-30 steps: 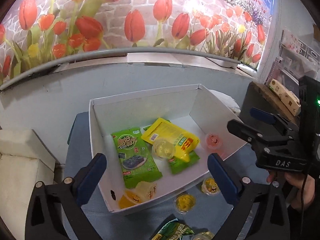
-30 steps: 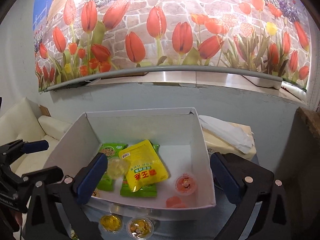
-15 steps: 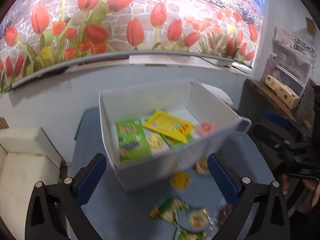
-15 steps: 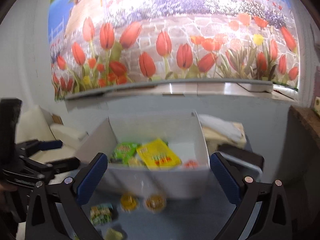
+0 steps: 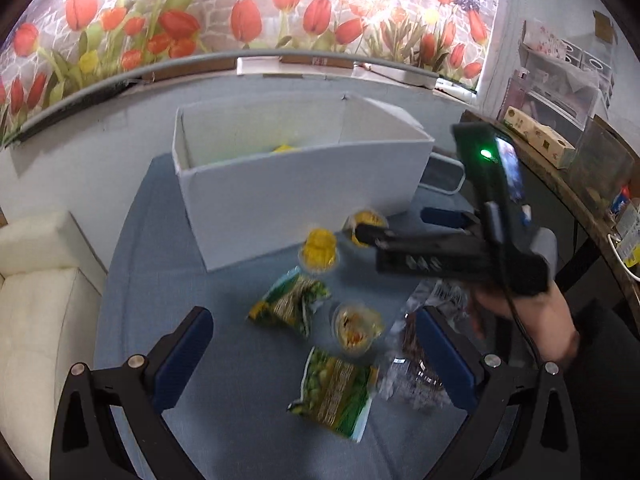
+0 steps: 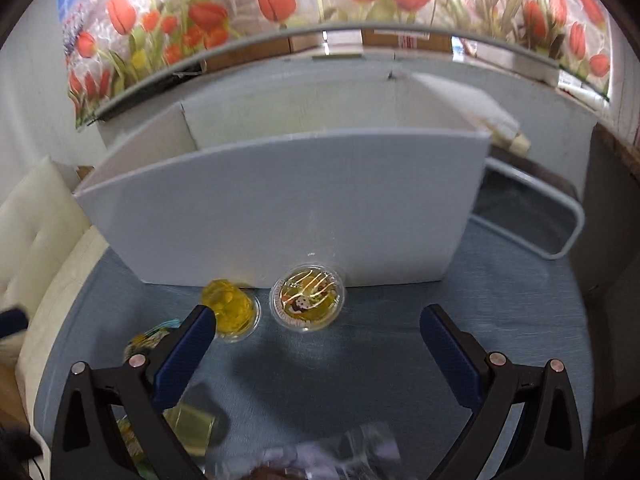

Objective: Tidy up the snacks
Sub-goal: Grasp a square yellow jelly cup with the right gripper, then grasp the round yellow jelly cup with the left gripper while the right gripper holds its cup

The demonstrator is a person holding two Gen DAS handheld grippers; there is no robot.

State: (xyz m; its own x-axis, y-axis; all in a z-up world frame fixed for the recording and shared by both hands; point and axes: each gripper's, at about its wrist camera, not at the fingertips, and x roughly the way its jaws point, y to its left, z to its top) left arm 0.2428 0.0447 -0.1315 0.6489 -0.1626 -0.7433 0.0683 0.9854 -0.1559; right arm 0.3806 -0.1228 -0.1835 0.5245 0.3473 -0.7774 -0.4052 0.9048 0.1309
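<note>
Right gripper (image 6: 318, 334) jaws spread, closing slightly, nothing between, hovering over blue table (image 6: 400, 360) just short of sealed jelly cup (image 6: 307, 297); yellow jelly cup (image 6: 232, 309) beside left finger. Left gripper (image 5: 312, 344) jaws wide apart, empty, above green snack packet (image 5: 290, 302), another jelly cup (image 5: 356, 328), second green packet (image 5: 336, 390), clear dark-snack bag (image 5: 416, 364). White box (image 5: 296, 196) behind cups, near wall touching them. Hand (image 5: 524, 316) holding right gripper at right
</note>
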